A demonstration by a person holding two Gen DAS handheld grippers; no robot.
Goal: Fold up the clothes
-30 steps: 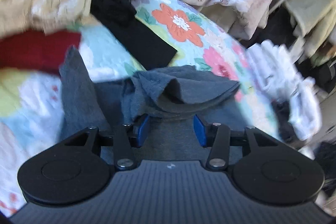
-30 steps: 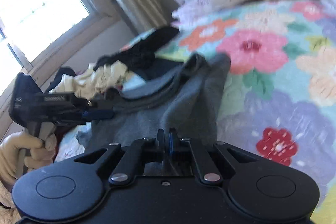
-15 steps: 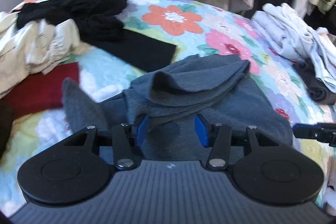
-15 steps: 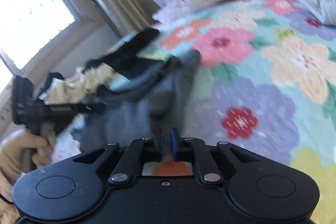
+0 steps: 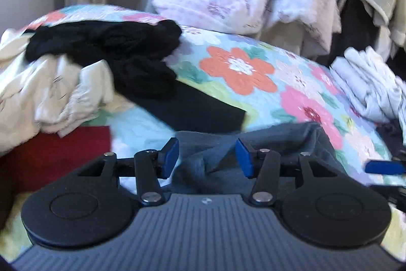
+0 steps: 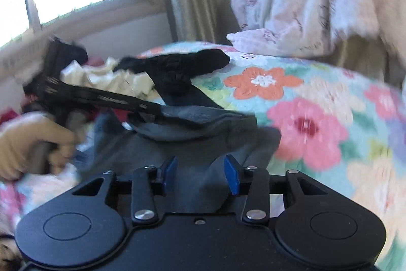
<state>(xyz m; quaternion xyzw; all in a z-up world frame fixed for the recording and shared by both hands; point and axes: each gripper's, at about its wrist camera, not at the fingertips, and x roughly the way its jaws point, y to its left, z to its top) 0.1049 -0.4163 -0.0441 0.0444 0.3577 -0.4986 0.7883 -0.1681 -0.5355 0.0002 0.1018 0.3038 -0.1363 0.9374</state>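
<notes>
Loosely bunched grey garment (folds showing).

One grey garment, one black garment, one red cloth, two grippers: left, right.

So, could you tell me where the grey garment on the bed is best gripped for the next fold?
Probably the raised folded edge of the grey garment, approached from the near side: it stands up off the floral bedspread, so jaws can straddle it, unlike the flat middle.
</notes>
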